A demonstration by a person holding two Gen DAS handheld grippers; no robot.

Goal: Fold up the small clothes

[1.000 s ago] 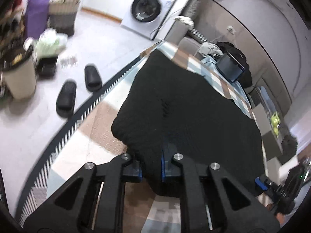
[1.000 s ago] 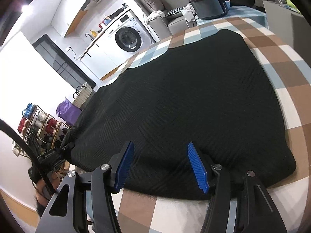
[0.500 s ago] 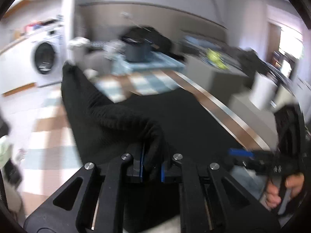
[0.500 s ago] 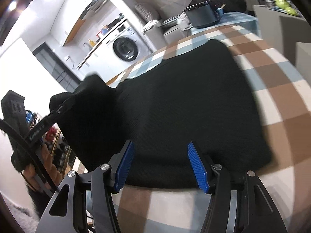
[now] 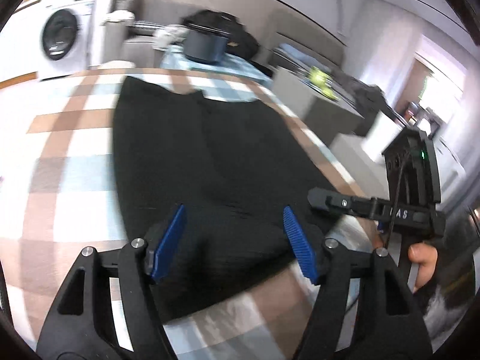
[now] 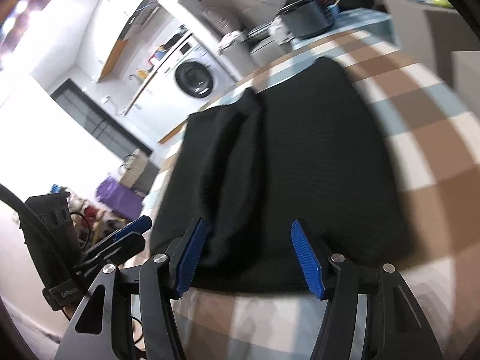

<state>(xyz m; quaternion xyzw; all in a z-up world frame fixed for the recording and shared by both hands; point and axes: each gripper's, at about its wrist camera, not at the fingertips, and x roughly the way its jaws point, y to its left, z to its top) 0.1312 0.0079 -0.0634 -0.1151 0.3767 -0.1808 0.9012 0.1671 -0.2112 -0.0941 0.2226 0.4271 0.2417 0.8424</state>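
A black garment [image 5: 207, 162] lies on the checked surface [image 5: 69, 162]; a washing machine [image 5: 60, 39], blurred, stands far left. Left gripper [image 5: 234, 240] and right gripper [image 6: 250, 258] gape wide, holding nothing.

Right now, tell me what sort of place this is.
Most likely a home's laundry or living area: a front-loading washing machine stands under a counter, a black garment lies on a checked cloth, and a dark pot sits behind it.
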